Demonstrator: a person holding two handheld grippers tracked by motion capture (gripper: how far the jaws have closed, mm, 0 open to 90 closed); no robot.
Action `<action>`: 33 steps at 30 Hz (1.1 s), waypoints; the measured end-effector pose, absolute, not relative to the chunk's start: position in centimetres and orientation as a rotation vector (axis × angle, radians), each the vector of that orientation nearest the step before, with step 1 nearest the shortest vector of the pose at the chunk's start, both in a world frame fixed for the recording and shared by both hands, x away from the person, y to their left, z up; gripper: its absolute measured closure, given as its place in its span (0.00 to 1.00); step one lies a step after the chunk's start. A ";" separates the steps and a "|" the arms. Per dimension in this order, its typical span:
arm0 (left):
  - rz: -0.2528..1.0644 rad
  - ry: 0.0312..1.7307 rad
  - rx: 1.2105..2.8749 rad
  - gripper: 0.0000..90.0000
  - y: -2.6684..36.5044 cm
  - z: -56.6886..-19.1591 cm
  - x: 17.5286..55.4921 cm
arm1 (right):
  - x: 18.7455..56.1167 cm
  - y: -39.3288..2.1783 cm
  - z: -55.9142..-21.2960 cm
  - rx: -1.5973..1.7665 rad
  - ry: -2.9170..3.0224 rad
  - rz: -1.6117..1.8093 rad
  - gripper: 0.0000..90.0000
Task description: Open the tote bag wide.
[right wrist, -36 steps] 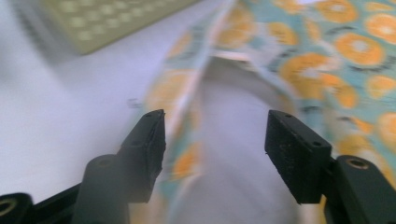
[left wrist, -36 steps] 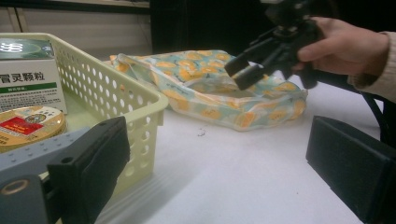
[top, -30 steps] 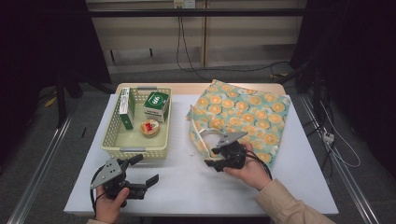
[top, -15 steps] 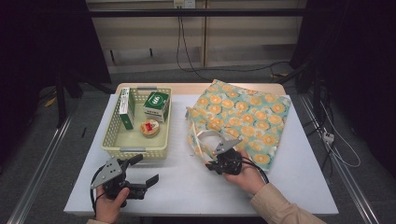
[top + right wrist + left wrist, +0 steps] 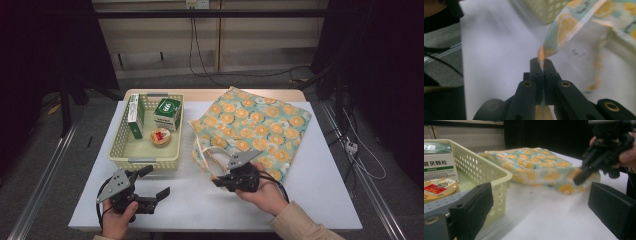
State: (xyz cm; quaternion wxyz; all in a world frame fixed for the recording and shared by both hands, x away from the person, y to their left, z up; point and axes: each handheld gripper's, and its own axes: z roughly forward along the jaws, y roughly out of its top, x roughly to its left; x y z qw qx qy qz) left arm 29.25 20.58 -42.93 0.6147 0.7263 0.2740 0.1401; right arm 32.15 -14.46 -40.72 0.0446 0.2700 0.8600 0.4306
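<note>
Tote bag (image 5: pixel 255 127), orange-print fabric, lies on the white desk (image 5: pixel 320 195) just ahead of our right claw (image 5: pixel 220 179). That claw's jaws have just been closing and are now clenched on the bag's edge (image 5: pixel 541 56), w/ the cloth pinched between the pads. Our left claw (image 5: pixel 156 183) is released, jaws wide apart, nothing betw. them; yellow basket (image 5: pixel 145 162) sits right in front of it.

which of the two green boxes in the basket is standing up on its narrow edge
The long slim box against the basket's left wall. The squarer green box sits at the back right corner, top face up.
</note>
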 end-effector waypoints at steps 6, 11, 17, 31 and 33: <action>0.323 0.633 1.671 0.06 20.6 -43.0 29.3 | 34.9 -17.7 -39.6 0.960 2.517 1.306 0.99; 0.317 0.633 1.676 0.06 20.6 -43.0 29.3 | 36.9 -20.2 -39.7 1.073 2.430 1.285 0.99; 0.316 0.630 1.676 0.06 20.5 -43.0 29.4 | 38.7 -21.7 -40.4 1.129 2.391 1.224 0.99; 0.307 0.634 1.677 0.07 20.6 -43.2 29.5 | 43.7 -25.0 -42.5 1.313 2.262 1.151 0.99; 0.310 0.636 1.679 0.07 20.6 -43.3 29.5 | 44.1 -25.3 -42.9 1.337 2.240 1.158 0.99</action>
